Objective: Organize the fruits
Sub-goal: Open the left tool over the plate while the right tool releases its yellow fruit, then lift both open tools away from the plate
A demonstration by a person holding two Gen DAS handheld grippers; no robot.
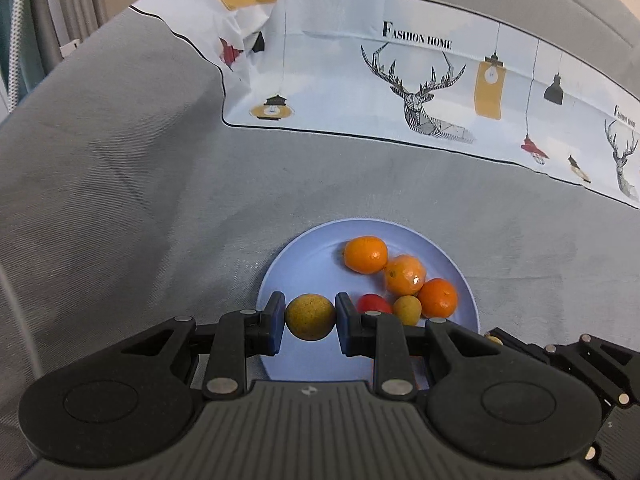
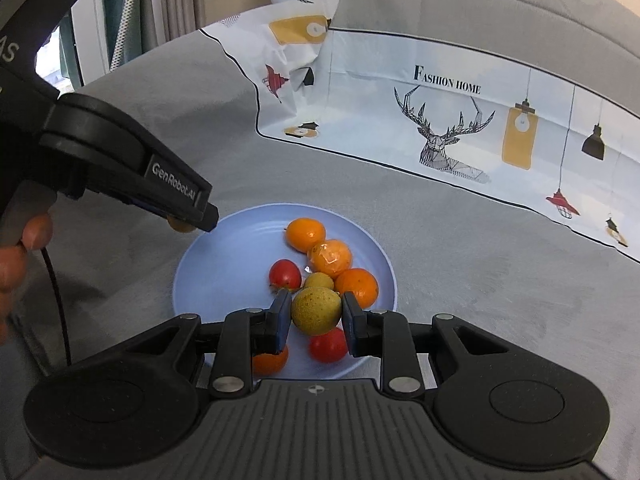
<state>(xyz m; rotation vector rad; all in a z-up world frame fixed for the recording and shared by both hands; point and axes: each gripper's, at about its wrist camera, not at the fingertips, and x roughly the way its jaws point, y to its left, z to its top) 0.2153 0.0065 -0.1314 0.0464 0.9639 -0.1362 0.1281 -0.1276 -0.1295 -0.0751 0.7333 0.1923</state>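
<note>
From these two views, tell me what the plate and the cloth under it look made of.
Blue plate: probably plastic or melamine, smooth and matte with a soft sheen, faint concentric rings. Grey cloth: woven fabric, fine ribbed weave, soft creases, no shine.

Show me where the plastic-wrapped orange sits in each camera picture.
Left wrist: the plastic-wrapped orange is right of centre, on the right half of the blue plate.
Right wrist: near the picture's centre, on the same plate.
Shared landmark: the deer-print cloth behind the plate.
</note>
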